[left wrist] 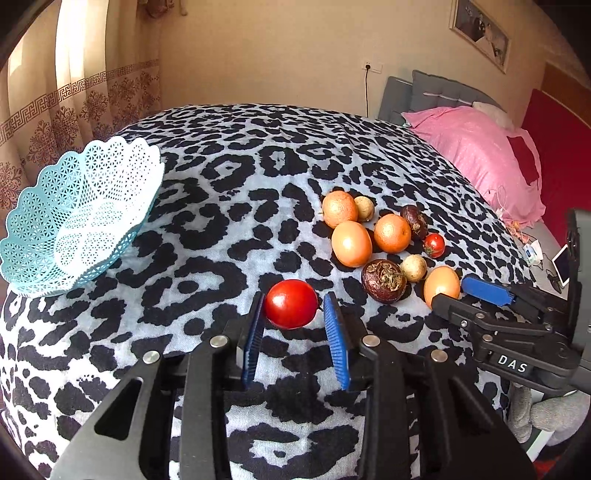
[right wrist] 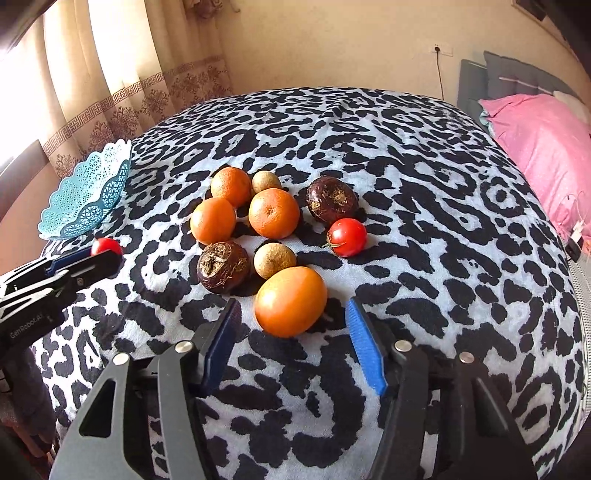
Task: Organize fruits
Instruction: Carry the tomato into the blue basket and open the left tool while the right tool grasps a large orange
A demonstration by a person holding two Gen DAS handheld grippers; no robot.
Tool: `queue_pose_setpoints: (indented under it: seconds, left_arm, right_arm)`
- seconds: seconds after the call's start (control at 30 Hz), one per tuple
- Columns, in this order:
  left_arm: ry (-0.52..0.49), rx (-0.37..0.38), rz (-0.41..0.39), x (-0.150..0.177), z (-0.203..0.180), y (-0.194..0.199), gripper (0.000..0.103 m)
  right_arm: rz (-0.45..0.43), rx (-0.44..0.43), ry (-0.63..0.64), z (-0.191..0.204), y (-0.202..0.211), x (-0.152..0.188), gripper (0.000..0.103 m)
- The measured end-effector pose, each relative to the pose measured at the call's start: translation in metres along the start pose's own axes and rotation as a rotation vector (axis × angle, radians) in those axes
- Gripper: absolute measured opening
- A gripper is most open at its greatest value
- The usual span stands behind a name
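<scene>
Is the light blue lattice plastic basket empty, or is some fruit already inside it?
Empty. The light blue lattice plastic basket shows only its bare perforated bottom; all fruit lies on the blanket.

Both grippers' jaws spread wide

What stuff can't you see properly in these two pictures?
- Basket bottom: in the left wrist view its raised lacy rim hides most of the inside.
- Big red tomato: in the right wrist view the left hand-held gripper covers its lower half.
- Nearest orange fruit: in the left wrist view a finger of the right hand-held gripper overlaps it.
- Wall picture: too blurred to make out.
</scene>
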State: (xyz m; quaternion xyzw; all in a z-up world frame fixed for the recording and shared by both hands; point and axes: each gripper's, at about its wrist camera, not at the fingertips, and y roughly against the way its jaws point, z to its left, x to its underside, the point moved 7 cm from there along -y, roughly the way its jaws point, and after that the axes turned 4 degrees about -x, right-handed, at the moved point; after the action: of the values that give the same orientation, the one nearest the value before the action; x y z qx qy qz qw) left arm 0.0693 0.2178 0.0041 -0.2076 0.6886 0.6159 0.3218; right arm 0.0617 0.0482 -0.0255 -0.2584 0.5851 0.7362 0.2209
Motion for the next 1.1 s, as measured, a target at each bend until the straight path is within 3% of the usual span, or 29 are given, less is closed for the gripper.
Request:
queue_pose_setpoints:
  seconds: [0.2, 0.63, 0.97, 1.07, 1.1]
  left_arm:
    - [0.033, -0.03, -0.039, -0.012, 0.022, 0.015, 0.033]
    - [0.153, -0.178, -0.106, -0.039, 0.108, 0.029, 0.033]
    - [0.218, -0.26, -0.097, -0.046, 0.159, 0.019, 0.033]
    - [0.238, -0.267, -0.089, -0.044, 0.169, 0.017, 0.04]
    - [0.245, -0.267, -0.091, -0.043, 0.171, 0.018, 0.056]
  right_arm:
    - [0.025, 0.001, -0.005, 0.001, -0.012, 0.001, 0.043]
    - [-0.004, -0.009, -0.05, -0.005, 0.005, 0.002, 0.042]
    - [-0.024, -0.011, -0.047, 0.005, 0.013, -0.006, 0.042]
    - [-0.031, -0.011, -0.04, 0.01, 0.014, -0.01, 0.042]
    - [-0.032, -0.012, -0.039, 0.013, 0.014, -0.012, 0.042]
